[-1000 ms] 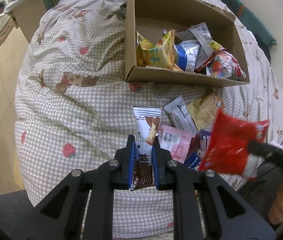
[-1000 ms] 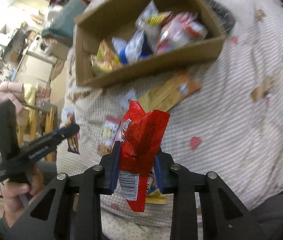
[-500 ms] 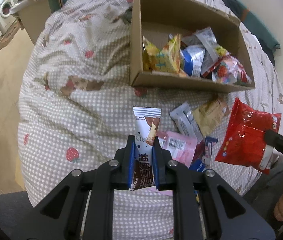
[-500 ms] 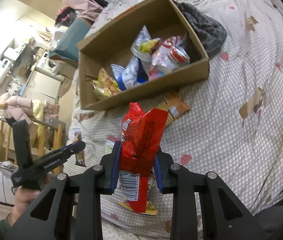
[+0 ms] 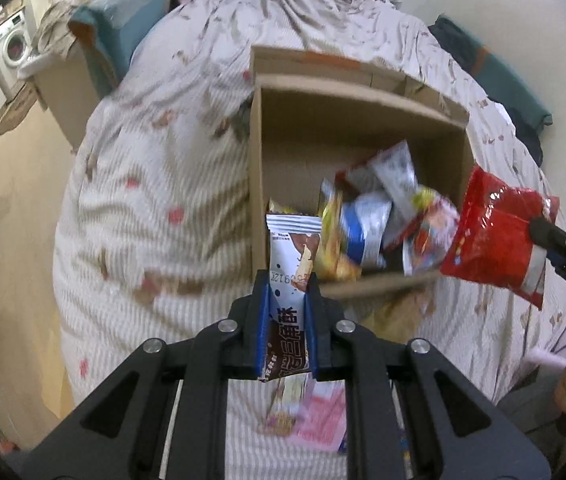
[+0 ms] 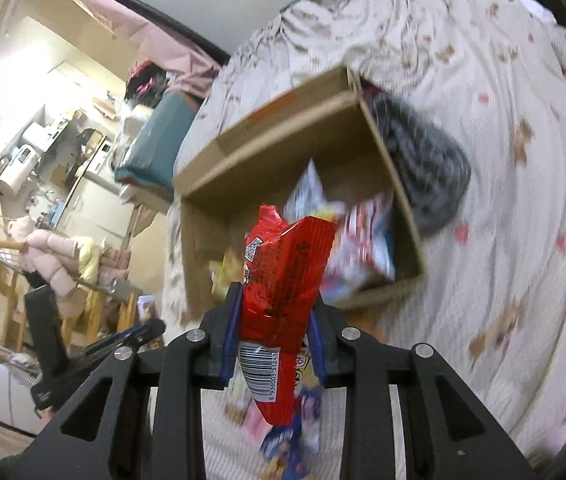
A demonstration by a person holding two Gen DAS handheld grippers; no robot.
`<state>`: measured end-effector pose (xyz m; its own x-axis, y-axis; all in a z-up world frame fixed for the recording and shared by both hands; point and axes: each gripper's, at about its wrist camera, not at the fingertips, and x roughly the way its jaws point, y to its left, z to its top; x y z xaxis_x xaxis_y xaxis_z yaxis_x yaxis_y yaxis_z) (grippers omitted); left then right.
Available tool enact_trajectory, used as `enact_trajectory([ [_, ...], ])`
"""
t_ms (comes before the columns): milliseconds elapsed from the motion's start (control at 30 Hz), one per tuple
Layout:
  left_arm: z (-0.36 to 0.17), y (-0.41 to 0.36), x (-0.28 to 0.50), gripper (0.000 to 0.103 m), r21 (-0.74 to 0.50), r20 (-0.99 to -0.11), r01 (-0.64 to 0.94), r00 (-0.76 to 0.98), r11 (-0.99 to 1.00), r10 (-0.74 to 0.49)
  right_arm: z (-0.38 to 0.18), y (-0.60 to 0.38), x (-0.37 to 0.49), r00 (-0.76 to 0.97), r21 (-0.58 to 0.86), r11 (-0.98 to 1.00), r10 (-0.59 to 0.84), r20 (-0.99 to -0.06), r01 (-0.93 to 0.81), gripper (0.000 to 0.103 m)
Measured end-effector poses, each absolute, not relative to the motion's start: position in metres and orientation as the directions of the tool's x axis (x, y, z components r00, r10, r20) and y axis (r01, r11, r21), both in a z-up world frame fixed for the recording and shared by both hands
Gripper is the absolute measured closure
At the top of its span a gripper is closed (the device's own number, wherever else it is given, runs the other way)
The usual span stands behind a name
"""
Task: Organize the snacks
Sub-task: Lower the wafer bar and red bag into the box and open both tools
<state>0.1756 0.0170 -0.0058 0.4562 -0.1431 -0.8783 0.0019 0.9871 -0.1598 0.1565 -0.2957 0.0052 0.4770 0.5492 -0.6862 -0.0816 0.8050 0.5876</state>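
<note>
Red snack bag [image 6: 283,276] and white-brown wafer packet [image 5: 289,264] upright near the cardboard box [image 5: 257,184].

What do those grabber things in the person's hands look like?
Each one is a black frame of angled bars with cut-out slots and round silver bolts. The left gripper and right gripper both end in two black fingers lined with blue pads. Seen from the right wrist camera, the left one shows a thick black handle with small white lettering. No sleeve is clearly visible.

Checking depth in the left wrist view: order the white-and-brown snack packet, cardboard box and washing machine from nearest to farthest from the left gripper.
1. White-and-brown snack packet: clamped in the left gripper.
2. Cardboard box: just beyond, on the bed.
3. Washing machine: far upper left, off the bed.
</note>
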Motion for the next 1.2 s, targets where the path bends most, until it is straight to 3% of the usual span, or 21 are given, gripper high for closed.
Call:
enact_trajectory([
  [400,-0.007,-0.009,0.257,0.09,-0.156,-0.858,0.03,0.49,0.987,-0.15,-0.021,-0.311,0.246,0.549,0.59,0.806,0.473,-0.689,0.046,0.072],
  [967,-0.045,-0.017,0.281,0.09,-0.169,-0.871,0.041,0.461,0.985,-0.168,-0.084,-0.307,0.265,0.427,0.714,0.687,0.609,-0.669,0.138,0.069],
  [1033,-0.044,-0.017,0.281,0.09,-0.168,-0.868,0.046,0.466,0.985,-0.17,-0.084,-0.307,0.264,0.424,0.715,0.684,0.611,-0.669,0.142,0.064],
  [1200,-0.042,-0.019,0.279,0.09,-0.158,-0.863,0.058,0.478,0.986,-0.166,-0.082,-0.302,0.258,0.388,0.707,0.69,0.616,-0.686,0.154,0.041],
])
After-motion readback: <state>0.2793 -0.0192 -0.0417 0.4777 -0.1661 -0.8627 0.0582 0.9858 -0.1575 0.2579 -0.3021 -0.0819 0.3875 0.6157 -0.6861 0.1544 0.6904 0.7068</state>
